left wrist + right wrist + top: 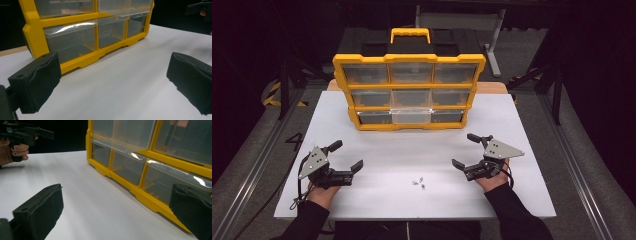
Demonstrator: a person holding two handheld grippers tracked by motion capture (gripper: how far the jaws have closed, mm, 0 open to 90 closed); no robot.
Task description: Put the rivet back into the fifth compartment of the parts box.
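Note:
A yellow drawer cabinet (409,91) with clear plastic drawers stands at the back of the white table (377,145). Its bottom middle drawer (411,115) sticks out a little. A few small metal screws (418,182) lie near the table's front middle. My left gripper (346,155) rests open at the front left, nothing between its jaws. My right gripper (465,150) is open at the front right, also holding nothing. The left gripper view shows the cabinet (82,32) ahead between the pads (37,82). The right gripper view shows the cabinet (150,162) to the right and the other gripper (25,133) far left.
The table's wooden back edge (497,87) shows behind the cabinet. Dark floor, metal rails (252,165) and stand legs surround the table. Bare white surface stretches between the cabinet and both grippers.

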